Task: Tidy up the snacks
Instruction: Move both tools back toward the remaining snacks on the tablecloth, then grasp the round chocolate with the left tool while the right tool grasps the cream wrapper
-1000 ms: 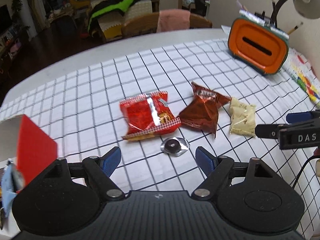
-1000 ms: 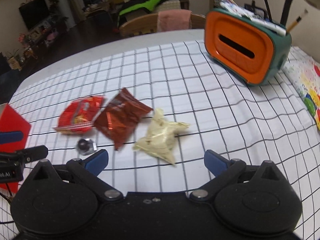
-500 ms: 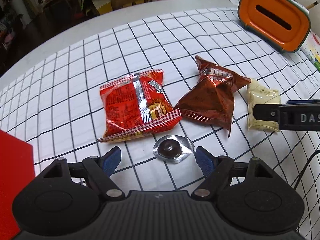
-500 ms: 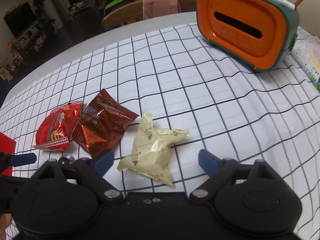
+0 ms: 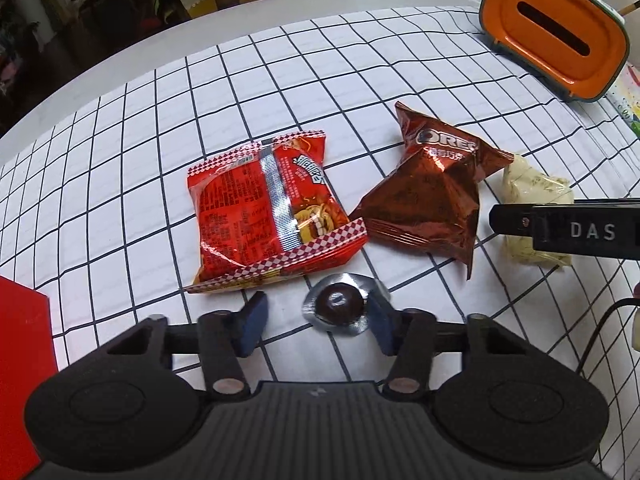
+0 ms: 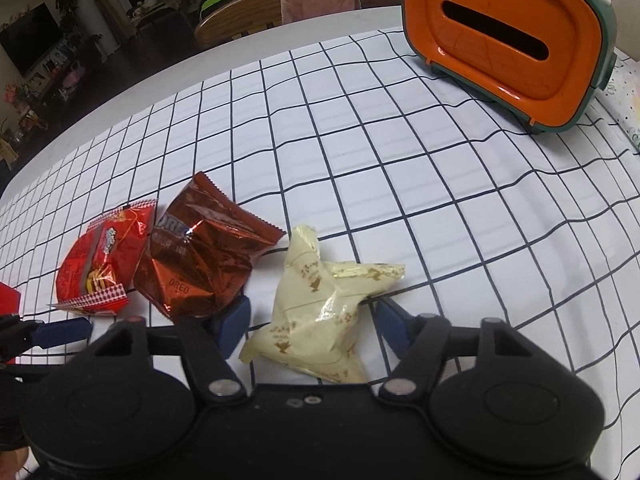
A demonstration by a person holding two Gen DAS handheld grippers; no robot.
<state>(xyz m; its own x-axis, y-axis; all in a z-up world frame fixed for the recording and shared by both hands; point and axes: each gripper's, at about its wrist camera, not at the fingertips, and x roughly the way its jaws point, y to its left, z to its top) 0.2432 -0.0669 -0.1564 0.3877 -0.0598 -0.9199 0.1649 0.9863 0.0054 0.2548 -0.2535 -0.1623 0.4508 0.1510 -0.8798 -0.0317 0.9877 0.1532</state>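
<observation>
Several snacks lie on the checked tablecloth. A small foil-wrapped chocolate [image 5: 338,307] sits between the fingers of my open left gripper [image 5: 316,320], closer to the right fingertip. Behind it lie a red snack bag [image 5: 268,212] and a brown Oreo bag [image 5: 432,196]. A cream packet [image 6: 320,304] lies between the fingers of my open right gripper [image 6: 312,320]. The red bag [image 6: 100,260] and the Oreo bag [image 6: 200,252] show to its left. The right gripper also reaches in at the right of the left wrist view, over the cream packet [image 5: 532,192].
An orange and green box with a slot [image 6: 504,40] stands at the back right of the table. A red flat object [image 5: 20,380] lies at the left edge. Chairs [image 6: 256,8] stand beyond the table's far edge.
Both grippers moved forward and down. The left now straddles the foil chocolate and the right straddles the cream packet. Both sets of fingers have narrowed.
</observation>
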